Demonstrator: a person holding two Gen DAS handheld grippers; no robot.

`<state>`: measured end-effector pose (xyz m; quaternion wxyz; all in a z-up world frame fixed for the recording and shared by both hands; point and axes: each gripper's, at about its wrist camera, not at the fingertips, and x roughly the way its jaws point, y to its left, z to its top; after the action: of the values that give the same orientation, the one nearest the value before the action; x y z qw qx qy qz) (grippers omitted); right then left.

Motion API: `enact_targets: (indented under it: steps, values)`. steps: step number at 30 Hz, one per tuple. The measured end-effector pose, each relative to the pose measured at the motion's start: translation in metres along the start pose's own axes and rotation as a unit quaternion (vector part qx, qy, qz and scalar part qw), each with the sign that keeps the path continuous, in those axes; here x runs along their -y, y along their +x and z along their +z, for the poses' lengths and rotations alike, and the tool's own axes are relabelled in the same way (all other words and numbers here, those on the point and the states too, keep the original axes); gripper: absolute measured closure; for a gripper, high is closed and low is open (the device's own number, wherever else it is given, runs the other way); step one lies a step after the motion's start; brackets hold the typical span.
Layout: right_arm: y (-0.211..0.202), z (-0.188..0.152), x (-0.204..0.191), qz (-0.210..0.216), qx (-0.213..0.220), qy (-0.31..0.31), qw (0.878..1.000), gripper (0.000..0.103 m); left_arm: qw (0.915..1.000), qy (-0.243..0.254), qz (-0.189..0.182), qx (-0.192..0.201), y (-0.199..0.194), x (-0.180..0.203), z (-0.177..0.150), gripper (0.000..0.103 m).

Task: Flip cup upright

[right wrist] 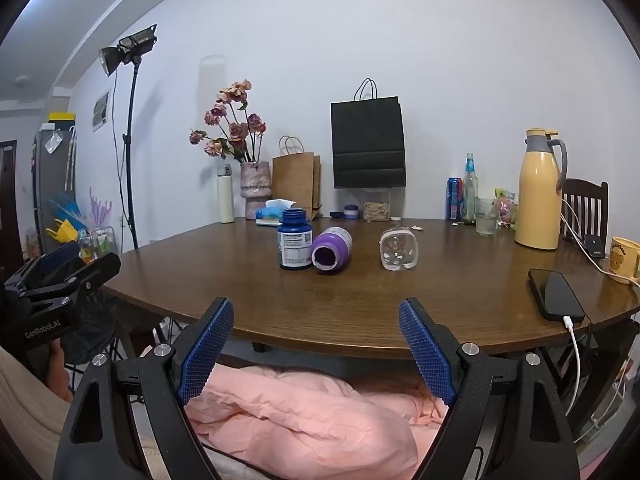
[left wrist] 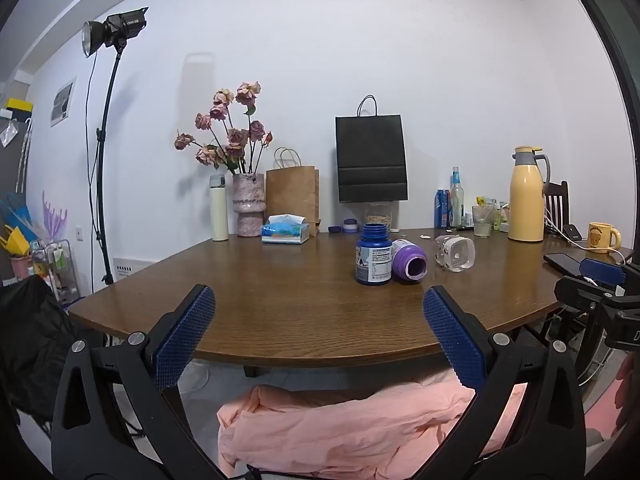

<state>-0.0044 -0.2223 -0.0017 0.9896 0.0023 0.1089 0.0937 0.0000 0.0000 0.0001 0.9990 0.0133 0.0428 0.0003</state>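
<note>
A clear glass cup lies on its side on the brown table, right of a purple bottle that also lies on its side and an upright blue bottle. In the right wrist view the cup lies with its base toward me, right of the purple bottle and blue bottle. My left gripper is open and empty, back at the table's near edge. My right gripper is open and empty, also at the near edge, well short of the cup.
A black phone on a white cable lies at the right edge. A yellow thermos jug, a yellow mug, bottles, paper bags, a flower vase and a tissue box stand along the back.
</note>
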Motion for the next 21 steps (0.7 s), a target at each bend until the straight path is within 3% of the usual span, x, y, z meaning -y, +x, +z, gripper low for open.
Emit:
enact_targets:
  steps: [21]
  values:
    - [0.0019,-0.0001,0.0043,0.001,-0.002,0.003,1.0,0.014,1.0,-0.003,0.0,0.001,-0.0002,-0.0005,-0.0001,0.0]
